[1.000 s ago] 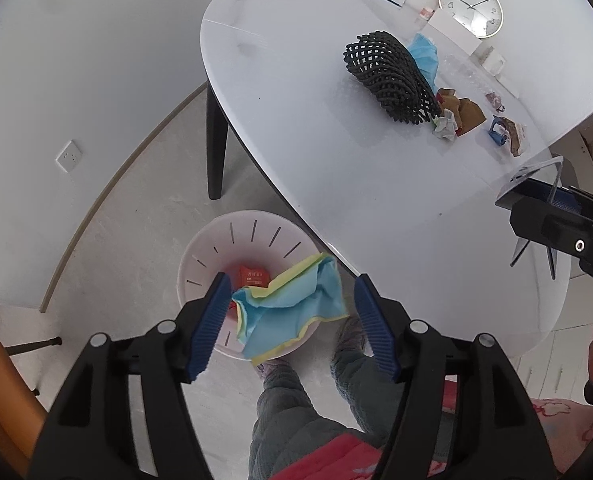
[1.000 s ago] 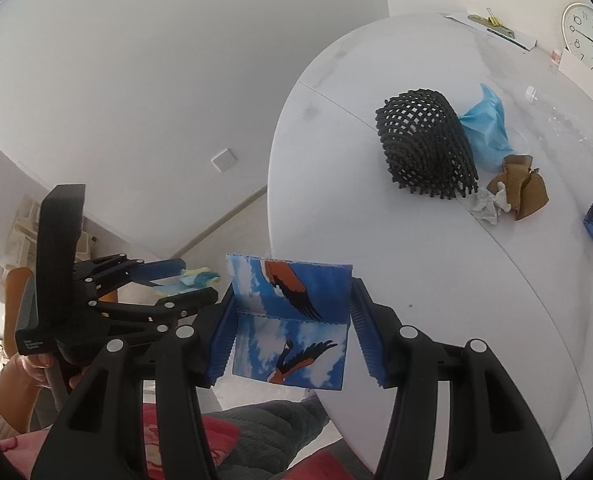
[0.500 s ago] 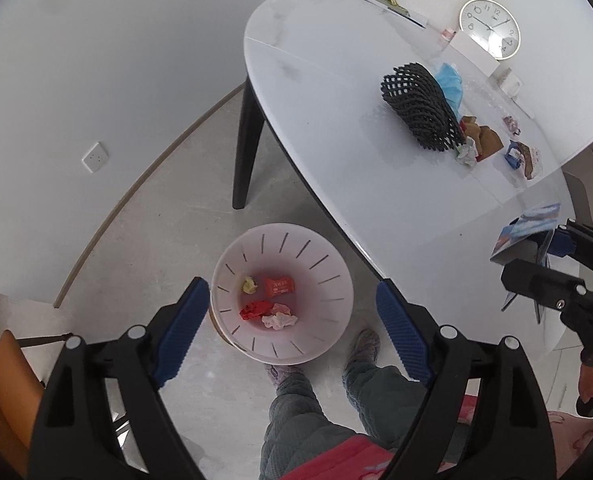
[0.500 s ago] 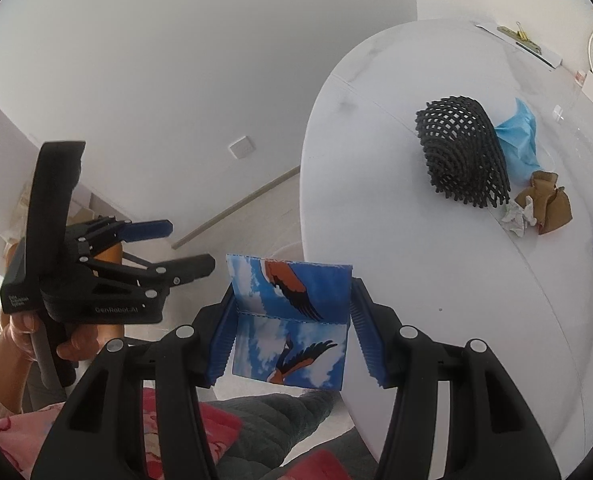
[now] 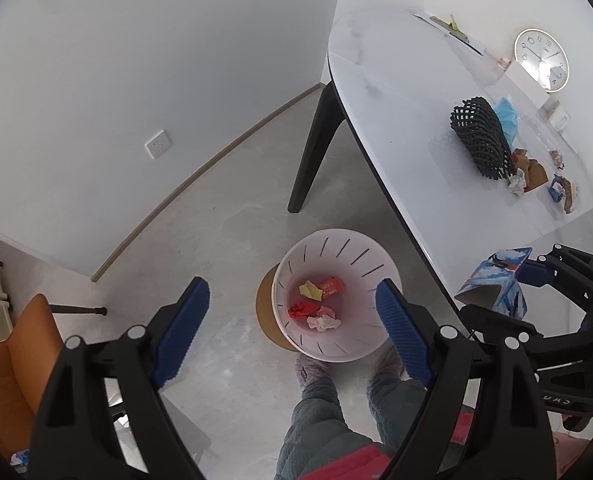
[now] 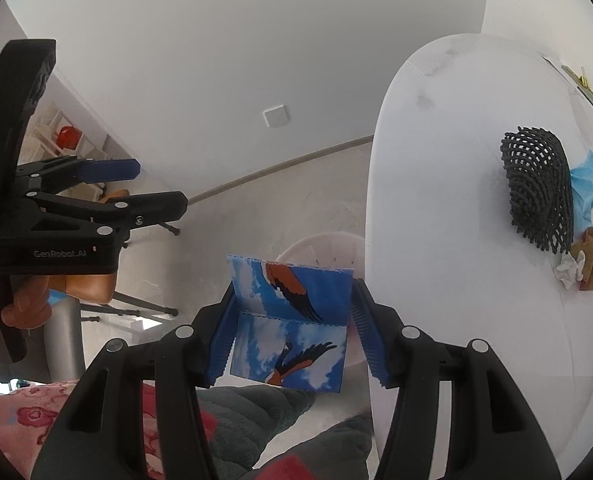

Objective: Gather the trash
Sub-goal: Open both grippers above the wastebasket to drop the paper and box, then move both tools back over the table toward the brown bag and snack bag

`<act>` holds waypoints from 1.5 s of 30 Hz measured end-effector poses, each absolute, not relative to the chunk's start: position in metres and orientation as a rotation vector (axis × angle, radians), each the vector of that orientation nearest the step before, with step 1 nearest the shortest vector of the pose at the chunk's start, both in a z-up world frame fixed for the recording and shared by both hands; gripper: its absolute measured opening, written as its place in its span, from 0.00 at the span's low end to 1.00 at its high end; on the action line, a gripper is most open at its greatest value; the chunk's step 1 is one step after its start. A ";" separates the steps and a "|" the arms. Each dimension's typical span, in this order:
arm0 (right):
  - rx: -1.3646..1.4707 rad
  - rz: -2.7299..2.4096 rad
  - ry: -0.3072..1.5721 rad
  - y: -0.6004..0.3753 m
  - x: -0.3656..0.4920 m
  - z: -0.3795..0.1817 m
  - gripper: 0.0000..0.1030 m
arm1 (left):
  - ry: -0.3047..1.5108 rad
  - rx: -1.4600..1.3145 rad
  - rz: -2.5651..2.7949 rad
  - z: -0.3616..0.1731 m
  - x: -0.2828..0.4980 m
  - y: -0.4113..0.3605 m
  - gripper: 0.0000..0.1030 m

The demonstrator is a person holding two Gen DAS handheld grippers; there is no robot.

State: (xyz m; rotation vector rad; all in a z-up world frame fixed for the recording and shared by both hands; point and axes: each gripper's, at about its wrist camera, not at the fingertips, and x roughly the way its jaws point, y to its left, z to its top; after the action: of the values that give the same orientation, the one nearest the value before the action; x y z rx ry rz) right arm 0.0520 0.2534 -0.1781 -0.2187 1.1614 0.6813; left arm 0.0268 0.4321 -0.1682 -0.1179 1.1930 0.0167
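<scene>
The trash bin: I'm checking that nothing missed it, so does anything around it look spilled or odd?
Nothing lies spilled on the floor around the trash bin; the few wrappers sit inside it. It does stand off-centre on a brown disc.

The left gripper [image 5: 292,320] is held high, pointing downward, its blue-padded fingers [image 5: 182,330] spread wide with nothing between them. The right gripper [image 6: 290,332] sits lower, to its right, fingers [image 6: 222,338] pressed against both sides of a blue printed carton [image 6: 290,322].

I see white surface [image 5: 408,128] carrying black mesh basket [image 5: 482,138], blue mask [image 5: 506,114], crumpled wrappers [image 5: 530,168]; bin [image 5: 336,354] on floor [image 5: 216,232].
</scene>
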 end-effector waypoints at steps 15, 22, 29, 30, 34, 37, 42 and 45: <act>-0.181 0.611 1.126 0.232 0.052 -0.159 0.78 | 1.178 -0.117 0.005 -0.161 0.026 0.425 0.79; -0.138 0.435 1.058 0.166 0.051 -0.125 0.94 | 1.143 -0.064 -0.103 -0.142 0.040 0.376 0.79; -0.049 0.259 1.048 0.087 0.054 -0.113 0.97 | 1.124 0.044 -0.223 -0.129 0.058 0.301 0.80; -0.036 0.236 1.047 0.075 0.053 -0.112 0.97 | 1.121 0.060 -0.236 -0.127 0.060 0.290 0.80; 0.011 0.150 1.048 0.030 0.050 -0.111 0.98 | 1.105 0.101 -0.288 -0.119 0.066 0.253 0.80; 0.041 0.100 1.046 -0.002 0.048 -0.112 0.98 | 1.097 0.118 -0.314 -0.114 0.070 0.226 0.80; 0.069 0.046 1.038 -0.049 0.044 -0.110 0.98 | 1.089 0.141 -0.341 -0.110 0.075 0.185 0.80; 0.085 0.028 1.036 -0.072 0.043 -0.110 0.98 | 1.093 0.141 -0.356 -0.109 0.076 0.166 0.80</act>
State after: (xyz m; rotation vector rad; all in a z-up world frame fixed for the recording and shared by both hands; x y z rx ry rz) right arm 0.0429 -0.0723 -0.1103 0.0850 1.0356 0.0282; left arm 0.0765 0.1658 -0.1090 0.1409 1.0925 -0.3556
